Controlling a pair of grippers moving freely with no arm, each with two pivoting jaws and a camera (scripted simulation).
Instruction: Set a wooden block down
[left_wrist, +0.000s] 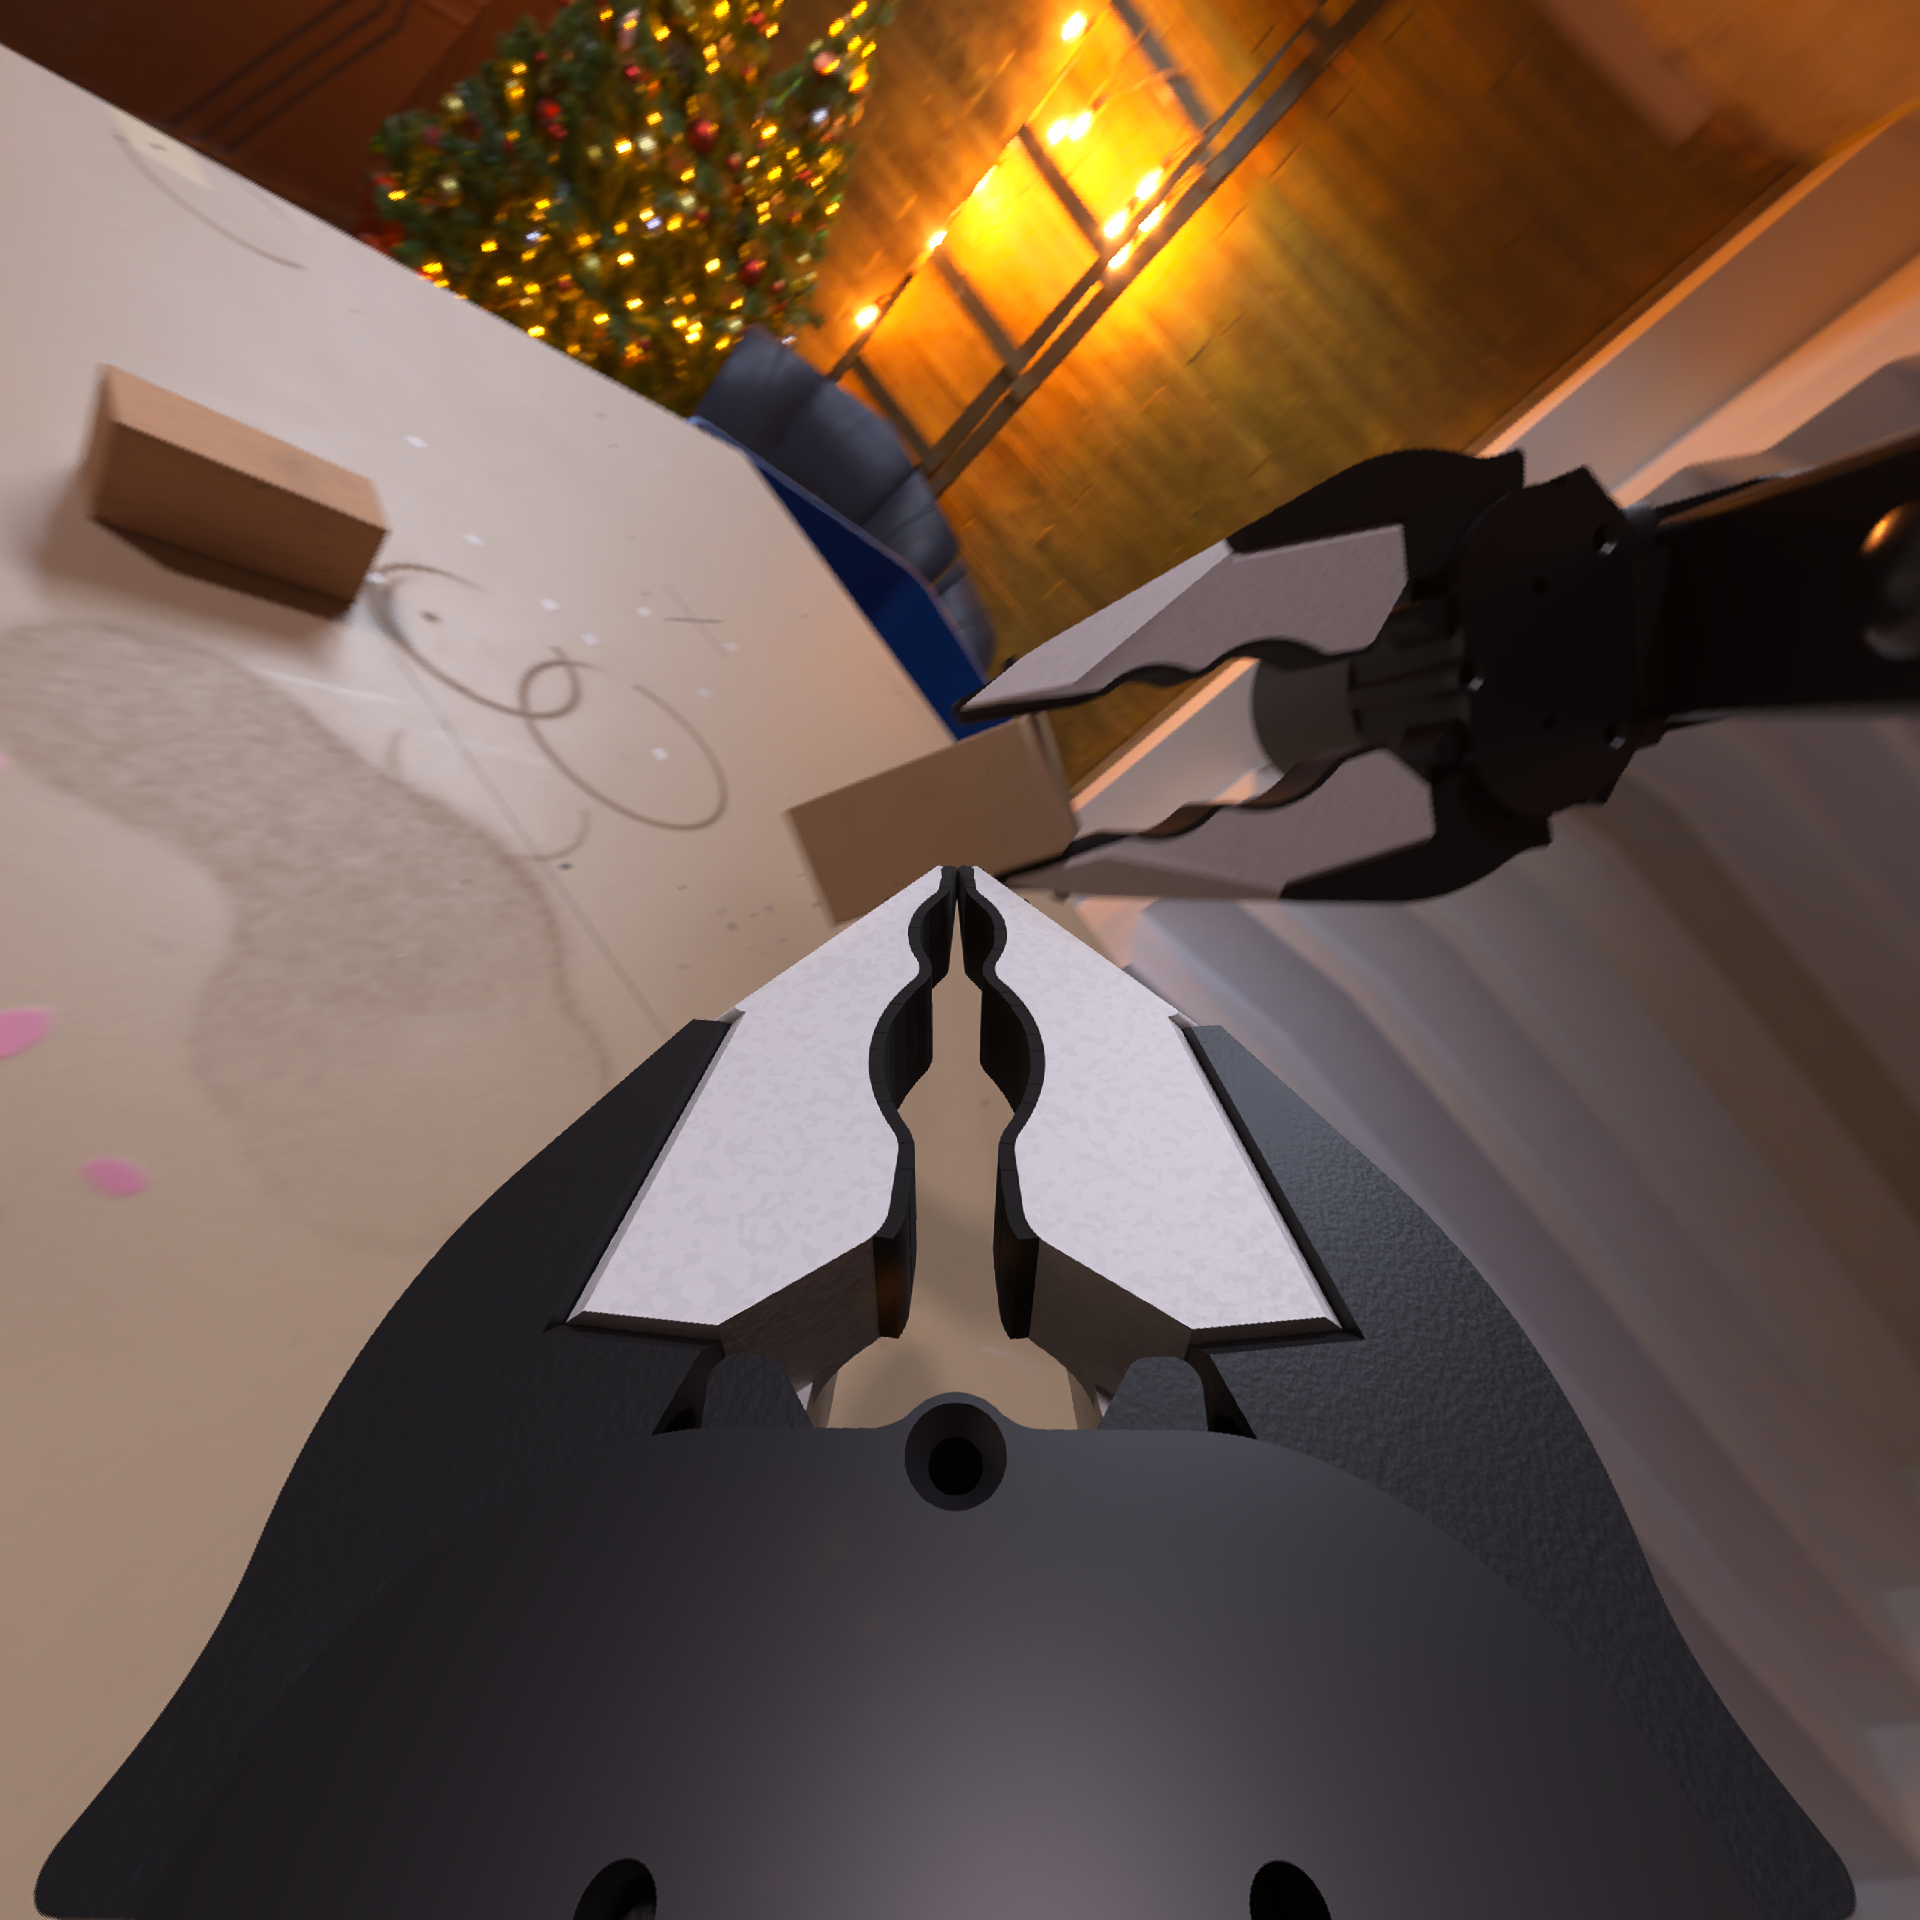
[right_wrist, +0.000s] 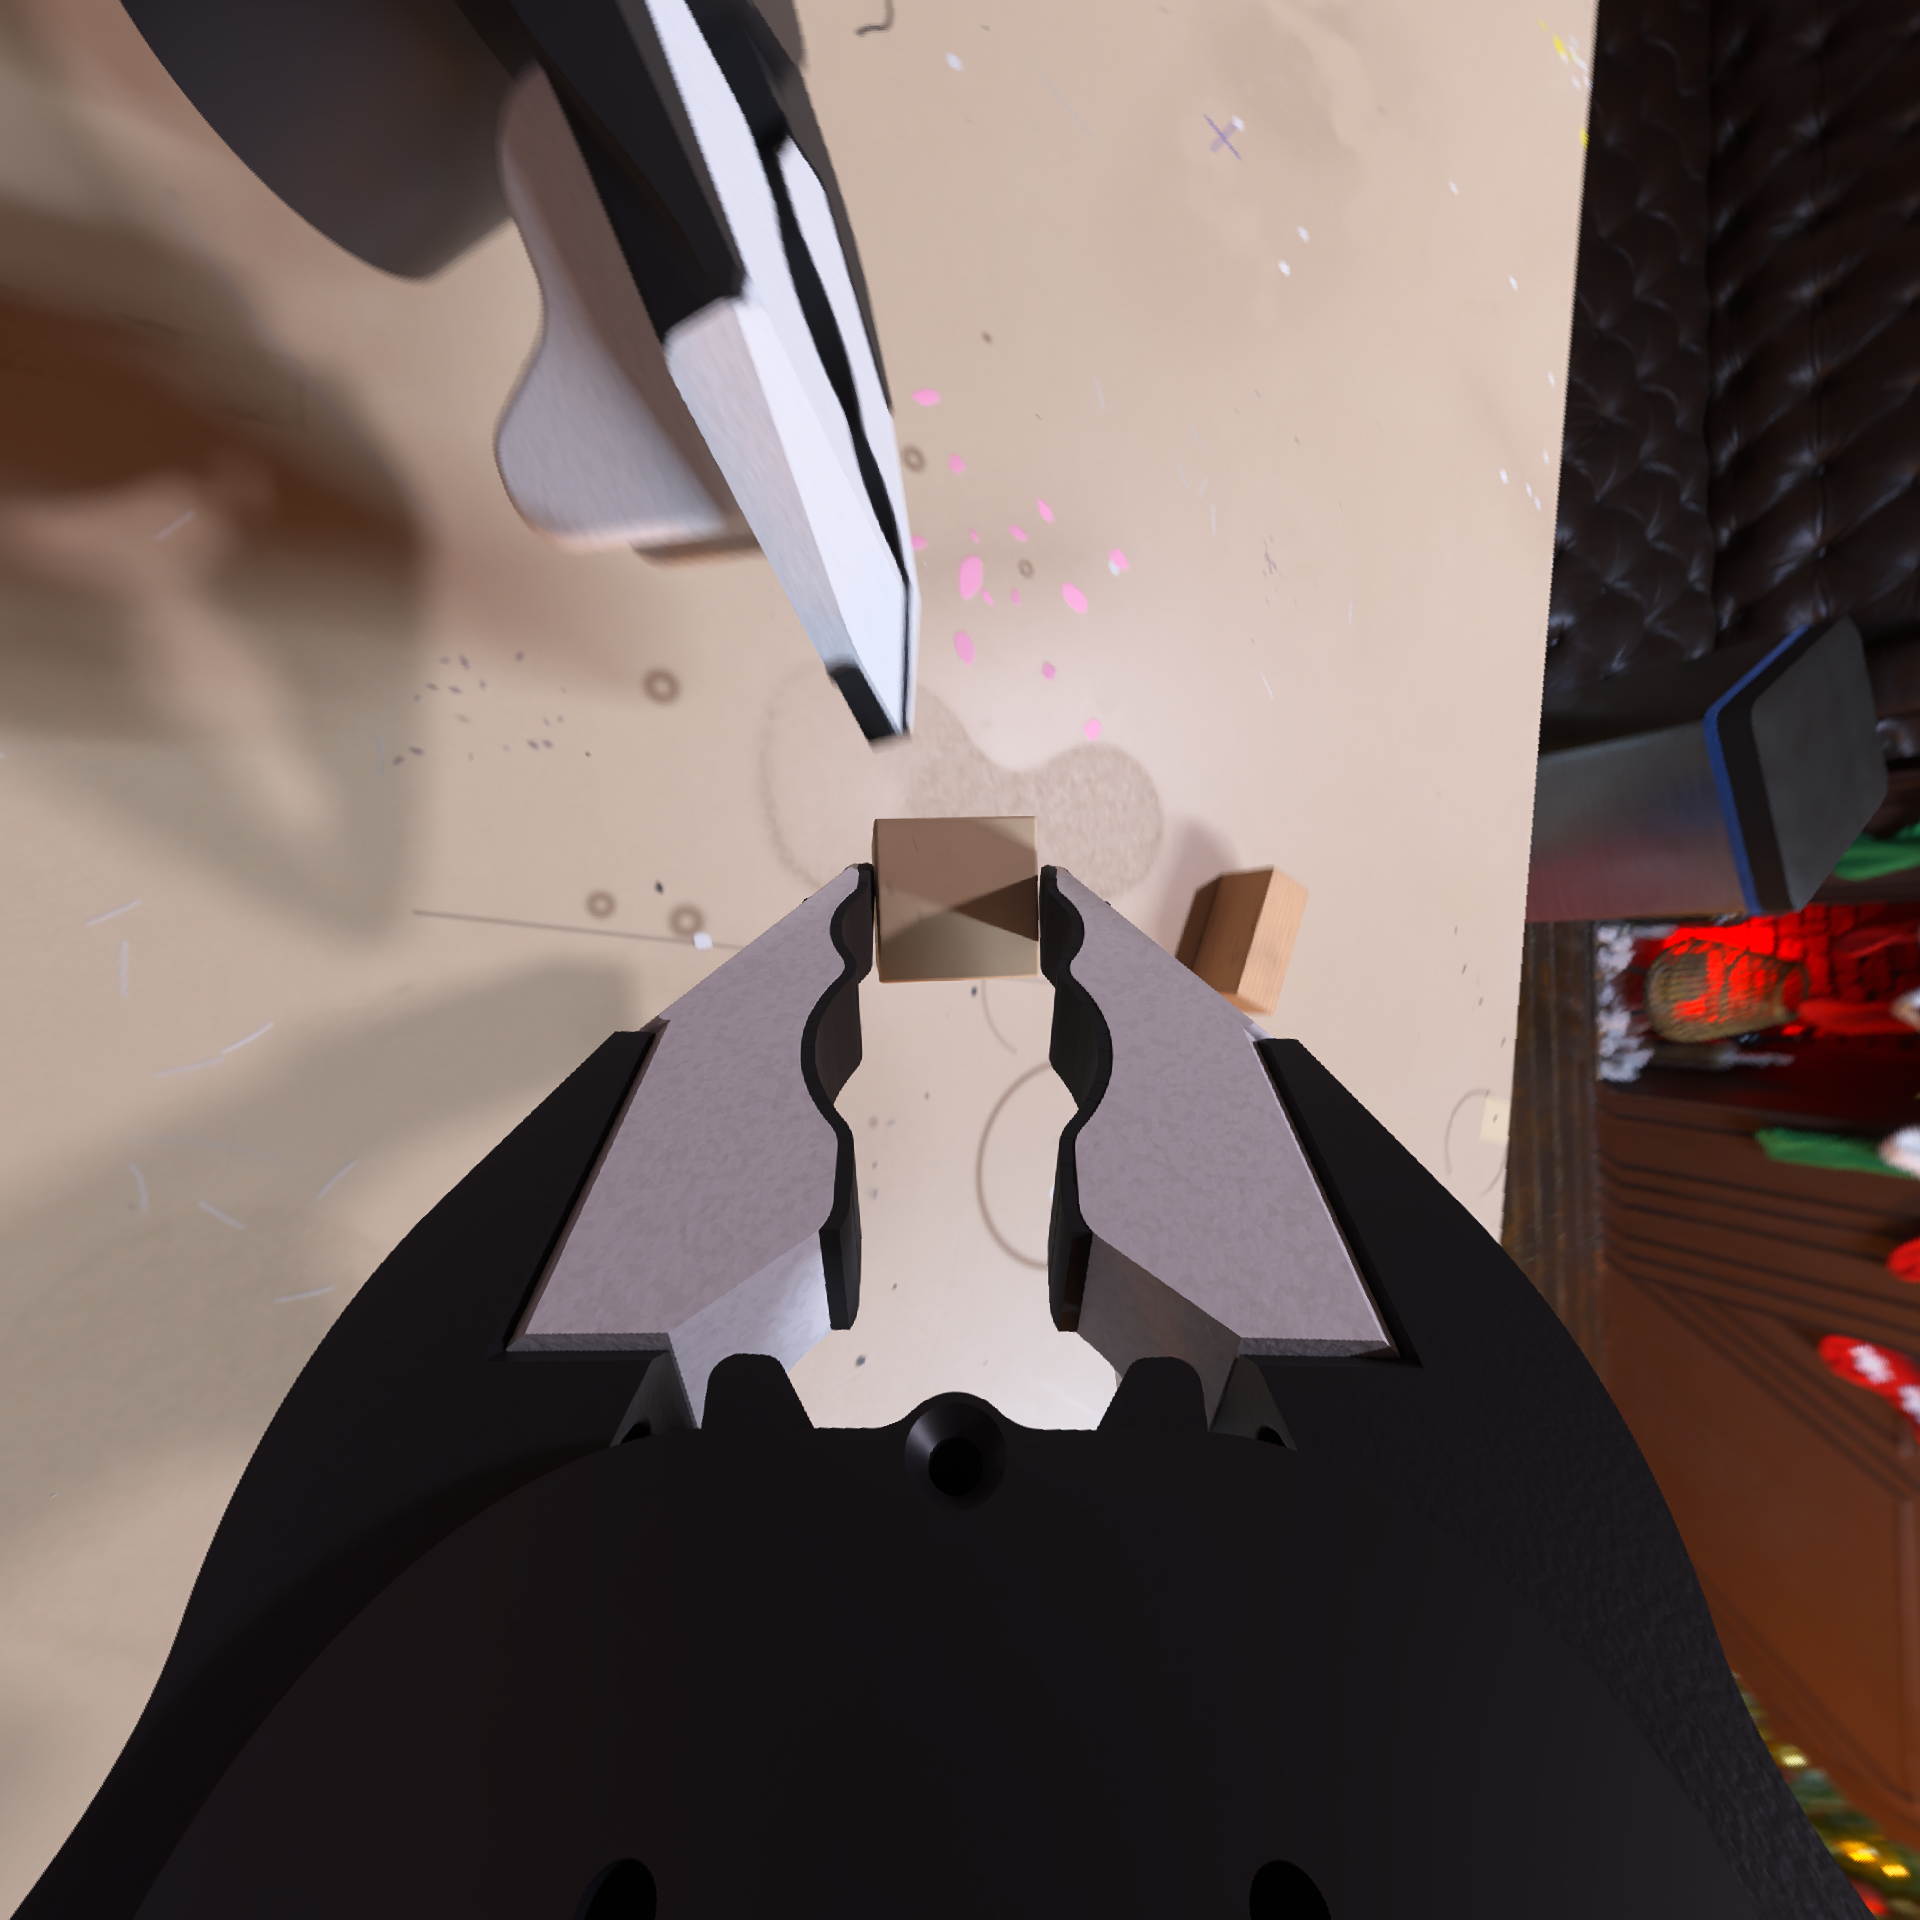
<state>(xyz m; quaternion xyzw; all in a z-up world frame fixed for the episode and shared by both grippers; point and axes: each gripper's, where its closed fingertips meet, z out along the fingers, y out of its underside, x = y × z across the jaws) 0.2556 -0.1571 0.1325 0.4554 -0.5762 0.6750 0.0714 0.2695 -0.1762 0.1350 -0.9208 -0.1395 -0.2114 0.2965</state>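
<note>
My right gripper (right_wrist: 954, 883) is shut on a small wooden block (right_wrist: 956, 914), gripping its two sides at the fingertips and holding it above the beige table (right_wrist: 1299, 623). In the left wrist view the same block (left_wrist: 925, 821) sits between the right gripper's (left_wrist: 992, 795) fingers, near the table's edge. A second wooden block (left_wrist: 234, 499) lies on the table farther off; it also shows in the right wrist view (right_wrist: 1242, 940). My left gripper (left_wrist: 956, 878) is shut and empty, its tips just short of the held block. It hangs over the table in the right wrist view (right_wrist: 883, 717).
The table (left_wrist: 312, 935) bears pen scribbles and pink spots. Its edge runs close past the held block. A dark padded chair (left_wrist: 831, 468) and a lit Christmas tree (left_wrist: 623, 177) stand beyond it. A black leather seat (right_wrist: 1745, 312) lies past the table's right edge.
</note>
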